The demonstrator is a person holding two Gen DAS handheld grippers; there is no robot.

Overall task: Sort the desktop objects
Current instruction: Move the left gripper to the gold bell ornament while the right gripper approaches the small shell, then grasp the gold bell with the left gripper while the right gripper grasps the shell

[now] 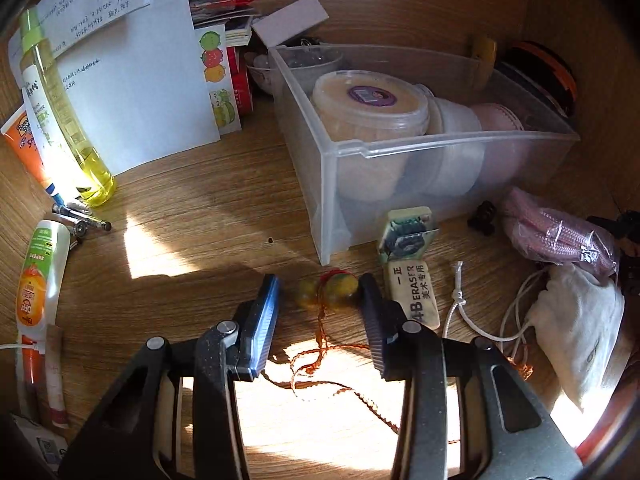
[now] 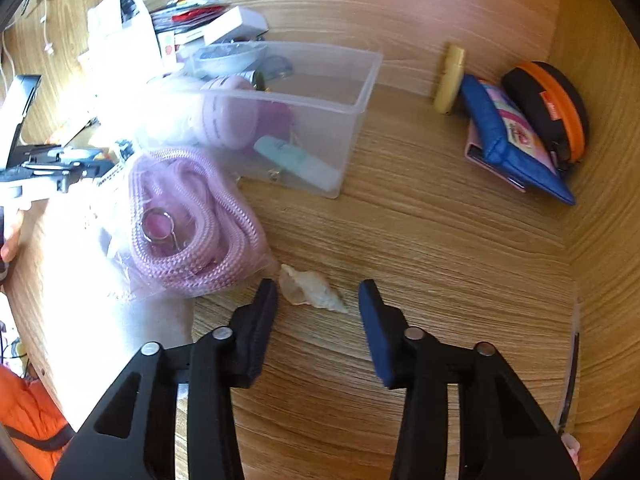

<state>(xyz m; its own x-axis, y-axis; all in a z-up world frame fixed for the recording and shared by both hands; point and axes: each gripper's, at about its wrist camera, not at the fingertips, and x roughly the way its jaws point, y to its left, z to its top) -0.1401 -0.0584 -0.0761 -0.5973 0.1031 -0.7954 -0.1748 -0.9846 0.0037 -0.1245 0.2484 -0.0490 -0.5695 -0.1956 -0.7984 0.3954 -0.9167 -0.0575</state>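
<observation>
Left gripper (image 1: 320, 300) spread | beads (image 1: 328, 294) between | possibly touching

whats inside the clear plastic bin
In the clear plastic bin: a lidded tub with a purple label, a white container and a pink round case, lying on their sides. Whatever lies beneath them is hidden.

One bin (image 1: 400, 148), one eraser (image 1: 416, 292) (4B), one shell (image 2: 312, 290).

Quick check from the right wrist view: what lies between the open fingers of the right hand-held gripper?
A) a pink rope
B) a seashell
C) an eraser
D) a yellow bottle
B: a pale seashell lies on the desk between the open fingers of the right hand-held gripper; neither finger touches it.
</observation>
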